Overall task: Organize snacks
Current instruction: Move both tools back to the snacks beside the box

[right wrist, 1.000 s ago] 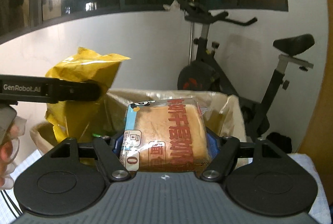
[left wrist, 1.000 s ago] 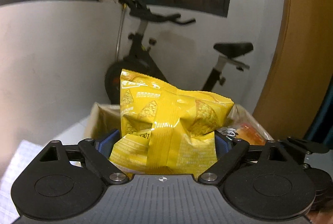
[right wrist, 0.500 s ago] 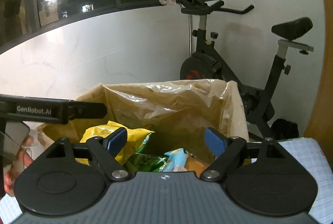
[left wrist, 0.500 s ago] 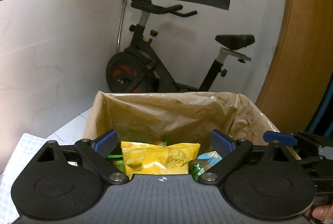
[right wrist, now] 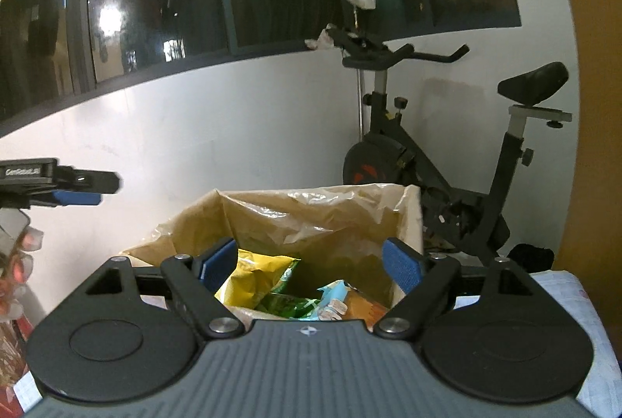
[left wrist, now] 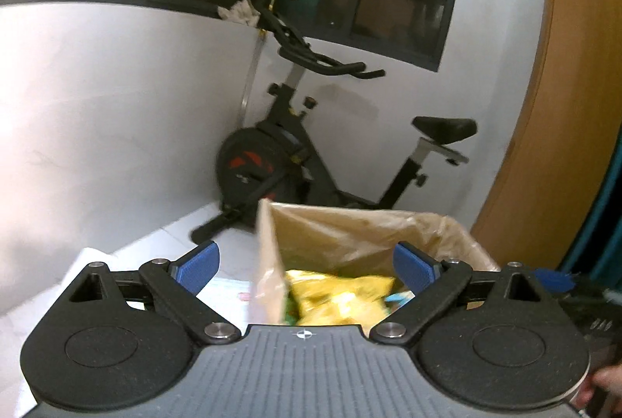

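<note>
Now, by labels:
left gripper (left wrist: 305, 268): empty, jaws apart; yellow chip bag (left wrist: 342, 297) dropped into lined box (left wrist: 350, 223)
right gripper (right wrist: 309, 262): emptied too, bread packet (right wrist: 359, 309) inside box
task: both snacks binned, hands retreating

Both grippers released and drawn back from the bin

The left gripper (left wrist: 307, 264) no longer holds the yellow chip bag (left wrist: 338, 297), and the right gripper (right wrist: 309, 264) no longer holds the bread packet (right wrist: 359, 309); both items now lie inside the lined bin (right wrist: 311, 212). Both sets of jaws stand apart and empty, positioned farther back from the bin than before.
</note>
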A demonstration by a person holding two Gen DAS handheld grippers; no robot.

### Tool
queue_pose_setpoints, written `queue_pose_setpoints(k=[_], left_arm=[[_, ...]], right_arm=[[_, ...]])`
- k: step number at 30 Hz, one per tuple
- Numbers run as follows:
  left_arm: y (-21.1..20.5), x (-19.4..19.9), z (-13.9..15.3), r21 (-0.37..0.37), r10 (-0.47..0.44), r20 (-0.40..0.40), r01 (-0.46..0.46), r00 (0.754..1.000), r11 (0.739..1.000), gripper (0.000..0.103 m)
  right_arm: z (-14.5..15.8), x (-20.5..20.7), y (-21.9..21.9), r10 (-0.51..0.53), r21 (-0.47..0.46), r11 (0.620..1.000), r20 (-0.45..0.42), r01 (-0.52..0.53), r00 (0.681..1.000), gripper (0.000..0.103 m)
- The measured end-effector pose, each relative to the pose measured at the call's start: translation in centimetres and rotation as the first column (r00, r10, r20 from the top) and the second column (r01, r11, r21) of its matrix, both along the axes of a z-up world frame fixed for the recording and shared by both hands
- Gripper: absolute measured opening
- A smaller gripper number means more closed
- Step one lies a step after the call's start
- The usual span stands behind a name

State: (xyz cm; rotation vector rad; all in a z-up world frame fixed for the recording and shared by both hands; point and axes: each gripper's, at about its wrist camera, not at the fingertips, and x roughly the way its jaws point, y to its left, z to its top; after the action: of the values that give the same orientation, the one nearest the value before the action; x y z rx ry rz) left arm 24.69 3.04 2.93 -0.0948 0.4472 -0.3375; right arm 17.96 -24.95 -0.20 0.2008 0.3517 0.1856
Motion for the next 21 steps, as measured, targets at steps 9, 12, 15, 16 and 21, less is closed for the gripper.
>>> queue_pose_setpoints(k=[9,12,15,16,21], left_arm=[[-0.5,-3.6,-5.1,0.101,0.022,-0.042,-0.017,0.999,0.995,0.094],[-1.3,-4.6,-7.4,0.067,-0.004,-0.087,0.01,0.996,0.998,0.095],[-2.5,-4.8,-9.8,0.032,-0.029,-0.147,0.034,0.989,0.999,0.095],[-3.1,-4.7,-10.6,0.023,-0.039,-0.171,0.043,0.984,0.999,0.095],[-5.9,-3.6,-13.0,0.016,-0.076,-0.229,0.082,0.97,0.997,0.095]], right_arm=[[-2.2,-3.6,-0.4,-0.033,0.001,0.999,0.003,0.033,0.999,0.084],[-3.6,-4.6,0.0,-0.046,-0.002,0.999,-0.004,0.046,0.999,0.084],[-5.5,-5.5,0.8,-0.046,-0.024,0.999,-0.023,0.045,0.999,0.084],[-6.2,-5.6,1.0,-0.044,-0.032,0.999,-0.033,0.043,0.998,0.084],[-10.1,-6.5,2.0,-0.052,-0.067,0.997,-0.105,0.045,0.993,0.084]])
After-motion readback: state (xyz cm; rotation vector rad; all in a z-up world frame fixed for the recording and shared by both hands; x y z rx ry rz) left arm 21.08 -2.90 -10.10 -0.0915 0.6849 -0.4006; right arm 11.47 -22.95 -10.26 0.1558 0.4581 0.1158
